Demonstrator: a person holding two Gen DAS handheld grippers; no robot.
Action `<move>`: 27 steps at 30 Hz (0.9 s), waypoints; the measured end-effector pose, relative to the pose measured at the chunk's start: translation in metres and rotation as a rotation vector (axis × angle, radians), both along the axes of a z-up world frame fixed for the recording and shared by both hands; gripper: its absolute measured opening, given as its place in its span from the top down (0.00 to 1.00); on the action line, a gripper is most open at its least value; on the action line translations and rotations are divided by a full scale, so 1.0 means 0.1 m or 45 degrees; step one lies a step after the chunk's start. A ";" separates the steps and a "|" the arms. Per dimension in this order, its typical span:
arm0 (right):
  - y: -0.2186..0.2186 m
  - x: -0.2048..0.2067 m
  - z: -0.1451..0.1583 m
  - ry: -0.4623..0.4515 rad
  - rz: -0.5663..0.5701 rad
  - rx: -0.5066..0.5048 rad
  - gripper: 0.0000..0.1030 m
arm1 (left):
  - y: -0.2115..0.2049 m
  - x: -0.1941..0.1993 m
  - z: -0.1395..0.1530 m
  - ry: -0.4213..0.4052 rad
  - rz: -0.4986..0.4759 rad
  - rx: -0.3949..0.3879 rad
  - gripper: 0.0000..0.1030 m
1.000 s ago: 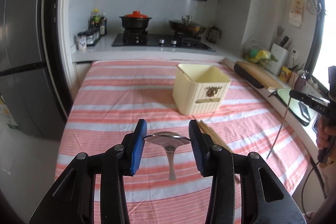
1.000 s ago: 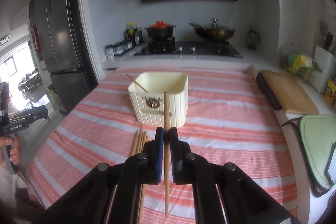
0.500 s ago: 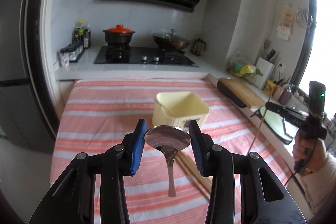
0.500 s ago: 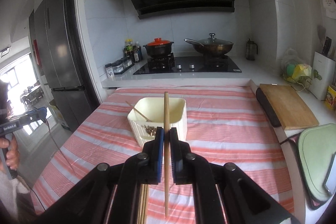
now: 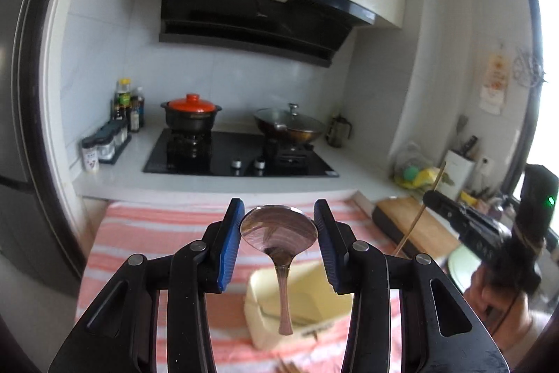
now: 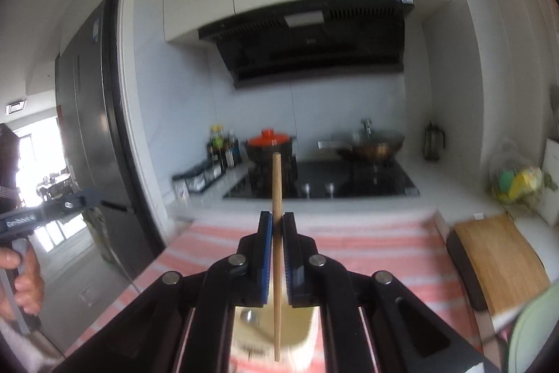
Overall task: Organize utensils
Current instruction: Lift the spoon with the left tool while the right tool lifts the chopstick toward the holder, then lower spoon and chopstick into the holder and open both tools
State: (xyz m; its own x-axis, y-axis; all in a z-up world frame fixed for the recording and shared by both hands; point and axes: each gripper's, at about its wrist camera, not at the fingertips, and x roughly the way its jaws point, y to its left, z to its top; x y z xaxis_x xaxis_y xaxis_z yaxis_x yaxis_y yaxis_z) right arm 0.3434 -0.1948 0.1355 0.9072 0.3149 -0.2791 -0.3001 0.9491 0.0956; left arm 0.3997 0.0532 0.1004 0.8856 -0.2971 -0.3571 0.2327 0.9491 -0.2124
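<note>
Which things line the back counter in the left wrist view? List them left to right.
Spice jars → sauce bottles → black pot with the red lid → lidded wok → small glass jug → bag with green and yellow items → white knife block.

On the side of the left gripper, seen at the left edge of the right wrist view, a small white label begins with "Gen"; its remaining letters are too blurred to make out. The range hood carries a small mark at the middle of its front, too small to read. The wall hanging by the window in the left wrist view and the label on the spice jar show print that is illegible
</note>
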 end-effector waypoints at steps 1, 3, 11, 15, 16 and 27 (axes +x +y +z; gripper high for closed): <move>0.04 0.06 -0.04 -0.011 0.001 -0.010 0.94 | -0.04 0.11 -0.07 0.012 0.007 0.000 0.60; 0.11 0.22 -0.18 -0.011 0.005 -0.028 0.94 | -0.13 0.33 -0.25 0.066 0.010 0.001 0.60; 0.28 0.87 -0.98 0.365 0.061 -0.060 0.94 | -0.36 0.82 -0.98 0.360 -0.065 0.061 0.60; 0.34 1.02 -1.23 0.515 0.052 -0.119 0.93 | -0.42 0.89 -1.17 0.451 -0.052 0.083 0.55; 0.36 1.04 -1.27 0.557 0.043 -0.135 0.90 | -0.41 0.86 -1.17 0.457 -0.047 0.074 0.52; -0.37 -0.39 -1.15 0.511 0.050 -0.277 0.48 | 0.41 -0.91 -1.36 0.505 -0.121 0.390 0.15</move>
State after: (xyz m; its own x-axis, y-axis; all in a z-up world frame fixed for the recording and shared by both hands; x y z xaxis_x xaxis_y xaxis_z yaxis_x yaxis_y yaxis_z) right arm 0.3044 -0.2321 0.0210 0.7022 0.2419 -0.6696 -0.3159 0.9487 0.0114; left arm 0.3083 0.0945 -0.0351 0.6385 -0.1988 -0.7435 0.2786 0.9602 -0.0174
